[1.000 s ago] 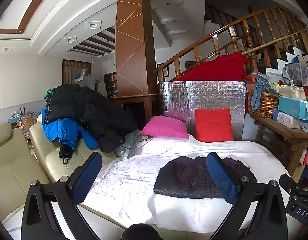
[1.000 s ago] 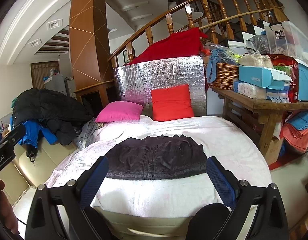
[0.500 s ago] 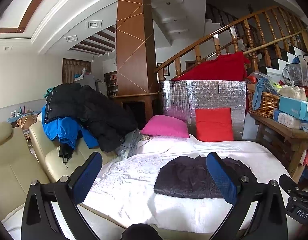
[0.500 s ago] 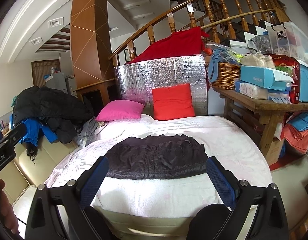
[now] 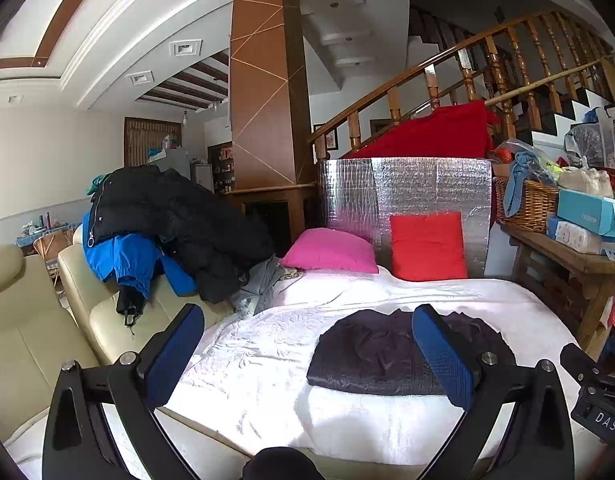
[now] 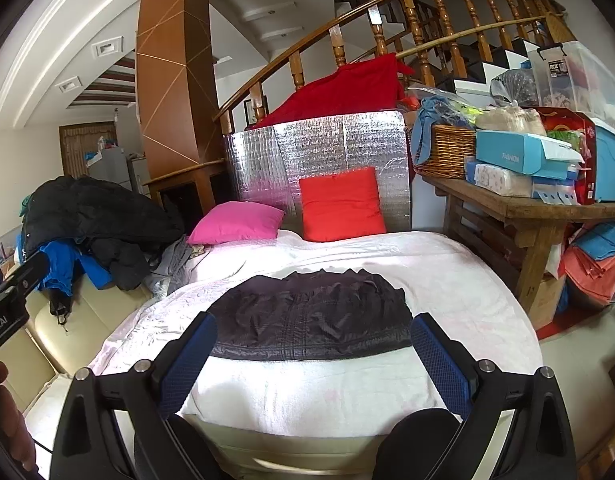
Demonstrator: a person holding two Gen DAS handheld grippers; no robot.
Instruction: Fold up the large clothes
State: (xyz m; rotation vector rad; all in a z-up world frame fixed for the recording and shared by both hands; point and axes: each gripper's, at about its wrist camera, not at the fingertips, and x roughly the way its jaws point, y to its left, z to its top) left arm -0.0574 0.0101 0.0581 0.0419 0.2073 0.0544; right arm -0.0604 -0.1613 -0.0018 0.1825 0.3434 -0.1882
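Note:
A dark purple-black garment (image 6: 311,322) lies folded into a flat rectangle on the white bed cover (image 6: 447,280); it also shows in the left wrist view (image 5: 371,352). My right gripper (image 6: 313,360) is open and empty, held back over the bed's near edge, centred on the garment. My left gripper (image 5: 307,352) is open and empty, held to the left of the garment, with its right finger (image 5: 439,356) in front of it. Neither gripper touches the cloth.
A pile of black and blue jackets (image 5: 163,224) lies on the cream sofa (image 5: 35,320) at the left. A pink cushion (image 5: 331,250) and a red cushion (image 5: 427,246) lean on a silver foil panel (image 5: 403,192). A wooden table (image 6: 523,208) with boxes and a basket stands at the right.
The right wrist view has shifted very slightly. The garment and both grippers stay as they were.

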